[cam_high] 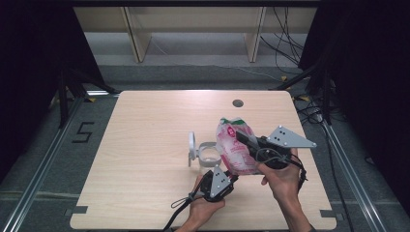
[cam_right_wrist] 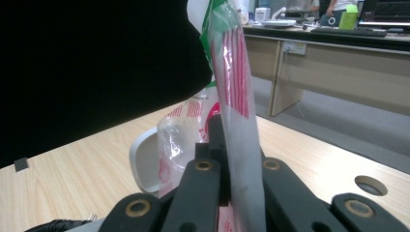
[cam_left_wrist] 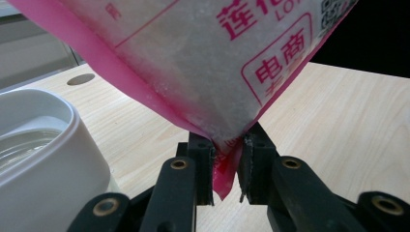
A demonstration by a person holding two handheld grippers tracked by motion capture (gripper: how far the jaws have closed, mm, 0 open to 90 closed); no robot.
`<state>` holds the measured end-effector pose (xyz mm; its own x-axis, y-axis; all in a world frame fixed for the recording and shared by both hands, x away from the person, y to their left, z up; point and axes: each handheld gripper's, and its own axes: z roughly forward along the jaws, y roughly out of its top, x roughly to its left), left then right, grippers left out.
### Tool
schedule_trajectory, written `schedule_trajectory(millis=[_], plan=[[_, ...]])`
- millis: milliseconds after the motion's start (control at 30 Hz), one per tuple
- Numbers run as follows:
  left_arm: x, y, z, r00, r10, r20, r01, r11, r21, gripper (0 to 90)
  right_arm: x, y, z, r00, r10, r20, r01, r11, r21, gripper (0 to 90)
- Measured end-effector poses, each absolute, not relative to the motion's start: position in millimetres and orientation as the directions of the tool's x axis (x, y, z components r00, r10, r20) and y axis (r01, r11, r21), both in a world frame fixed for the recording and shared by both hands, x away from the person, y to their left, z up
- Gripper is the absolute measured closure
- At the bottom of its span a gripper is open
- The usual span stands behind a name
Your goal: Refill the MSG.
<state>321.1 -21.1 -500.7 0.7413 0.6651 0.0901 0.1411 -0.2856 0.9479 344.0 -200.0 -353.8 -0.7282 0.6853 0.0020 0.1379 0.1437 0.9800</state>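
A pink-and-white plastic bag [cam_high: 236, 147] of white granules hangs just above the near-right part of a light wooden table [cam_high: 145, 145], held between two hand-held grippers. The left gripper [cam_high: 227, 180], gripped by the person's left hand [cam_high: 203, 205] at the table's near edge, is clamped on the bag's lower corner — the left gripper view shows that pink corner [cam_left_wrist: 225, 166] pinched between the two black jaws, the printed red characters on the bag rising above them. The right gripper [cam_high: 243, 137], in the person's right hand [cam_high: 283, 179], comes in from the right and grips the bag's upper edge; in the right gripper view the thin sealed edge [cam_right_wrist: 237, 140] stands upright between the closed jaws, with red stripes and a green patch near its top.

Just to the left of the bag stands a small clear container [cam_high: 209, 157] with a white rim, its white lid [cam_high: 192, 147] swung open and upright on its far-left side. The container's white rim [cam_left_wrist: 43, 140] sits close beside the left gripper's jaws in the left gripper view, clear plastic visible inside it. The bag's lower part hangs beside the container rather than over its opening.

A round cable hole [cam_high: 237, 103] marks the table's far edge — beyond it, pale wooden furniture legs and loose cables on a grey floor.
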Motion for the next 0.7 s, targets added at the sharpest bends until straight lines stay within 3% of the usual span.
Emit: schedule_trajectory(millis=[67, 700], plan=[[319.7, -24.3, -502.7, 0.742, 0.667, 0.063, 0.158, -0.266, 0.951, 77.3, 343.1, -198.9, -354.3, -0.719, 0.694, 0.05, 0.187, 0.123, 0.975, 90.0], [313.3, -40.2, -510.1, 0.703, 0.711, -0.013, 0.192, -0.172, 0.966, 77.6, 354.7, -189.8, -354.3, -0.722, 0.691, 0.035, 0.192, 0.152, 0.97, 90.0]])
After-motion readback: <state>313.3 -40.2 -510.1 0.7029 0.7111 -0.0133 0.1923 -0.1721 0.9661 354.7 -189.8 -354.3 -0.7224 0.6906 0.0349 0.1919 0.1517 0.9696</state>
